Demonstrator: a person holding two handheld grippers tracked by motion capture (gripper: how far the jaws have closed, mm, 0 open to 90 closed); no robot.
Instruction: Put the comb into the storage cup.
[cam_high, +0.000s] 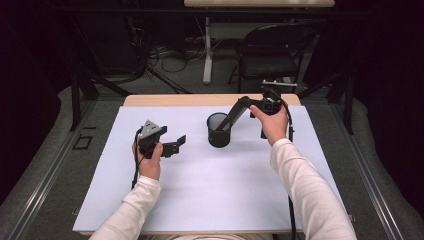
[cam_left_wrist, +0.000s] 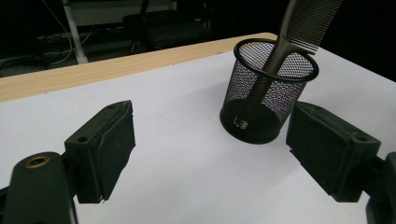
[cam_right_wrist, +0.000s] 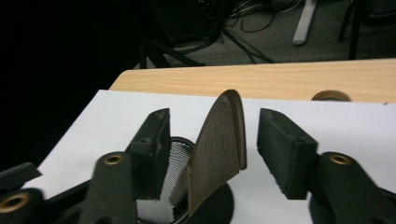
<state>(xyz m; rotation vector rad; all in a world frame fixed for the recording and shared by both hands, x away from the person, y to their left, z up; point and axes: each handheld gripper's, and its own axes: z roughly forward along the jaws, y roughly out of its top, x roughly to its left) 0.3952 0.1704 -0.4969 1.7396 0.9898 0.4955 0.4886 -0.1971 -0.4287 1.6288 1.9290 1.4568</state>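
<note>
- Black wire-mesh cup (cam_high: 219, 130) is standing upright on the white sheet (cam_high: 200, 190) near the centre of the high view, with a dark comb (cam_high: 235, 114) leaning out of it toward the upper right.
- Right gripper (cam_high: 246, 102) is hovering at the comb's upper end, just right of the cup; from this height I cannot tell whether its jaws are touching the comb.
- Right gripper view is settling that: comb (cam_right_wrist: 219, 144) is standing free in the middle of the frame, a gap on each side, neither pad (cam_right_wrist: 285, 149) pressing it. Grip released, comb between the jaws but not clamped.
- Same view is showing the comb's lower part dropping into the cup (cam_right_wrist: 173, 158) at bottom centre.
- Left gripper (cam_high: 175, 145) is sitting left of the cup in the high view, well apart from it, jaws spread and holding nothing.
- Left gripper view is giving the side-on look: cup (cam_left_wrist: 268, 93) at centre right, comb handle (cam_left_wrist: 261, 88) running through the mesh down to the cup's floor, toothed end (cam_left_wrist: 308, 21) sticking out at the top edge.
- Wooden table edge (cam_left_wrist: 93, 72) is showing as a pale strip across the upper left there.
</note>
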